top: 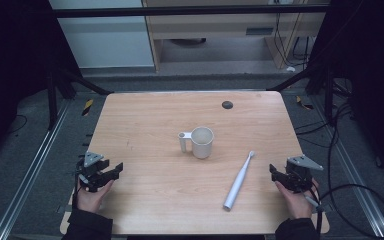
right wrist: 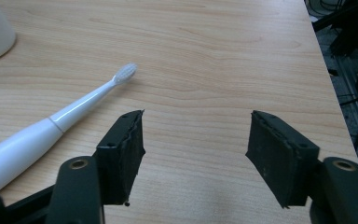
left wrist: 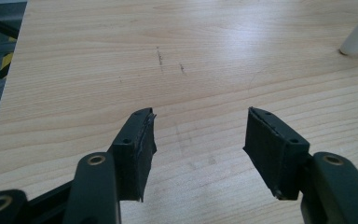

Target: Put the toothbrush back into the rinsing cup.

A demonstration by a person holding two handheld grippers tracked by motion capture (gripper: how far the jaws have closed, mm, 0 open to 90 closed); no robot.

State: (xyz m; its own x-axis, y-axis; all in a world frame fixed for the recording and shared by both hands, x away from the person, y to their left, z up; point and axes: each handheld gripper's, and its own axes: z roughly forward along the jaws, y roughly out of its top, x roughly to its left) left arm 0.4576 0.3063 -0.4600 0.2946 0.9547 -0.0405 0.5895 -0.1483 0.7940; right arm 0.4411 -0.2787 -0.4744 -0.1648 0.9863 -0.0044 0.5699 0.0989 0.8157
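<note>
The left gripper (top: 114, 170) rested at the bench's (top: 145, 112) left edge, near its front corner, jaws spread and holding nothing. The right gripper (top: 275, 173) rested at the right edge, also spread and empty.

Count: one white electric toothbrush with a slim neck and small bristle head (top: 239, 181); one white plastic cup with a side handle (top: 201, 142); one small dark round mark or disc (top: 227, 104) near the far edge, which of the two could not be told.

The toothbrush lay flat on the front right part of the bench, slanted, bristle head toward the cup and thick handle end toward the front edge. It was apart from the cup, which stood upright near the bench's centre, handle toward the left edge. In the right gripper view the toothbrush (right wrist: 51, 126) lay just left of the near jaw, not between the jaws.

Judgement: the work stood at its start, nothing grasped. The right gripper was nearest the toothbrush; the likely next move called for shifting it over the handle, straddling the body crosswise, then closing. The round body could roll if pinched off-centre.
</note>
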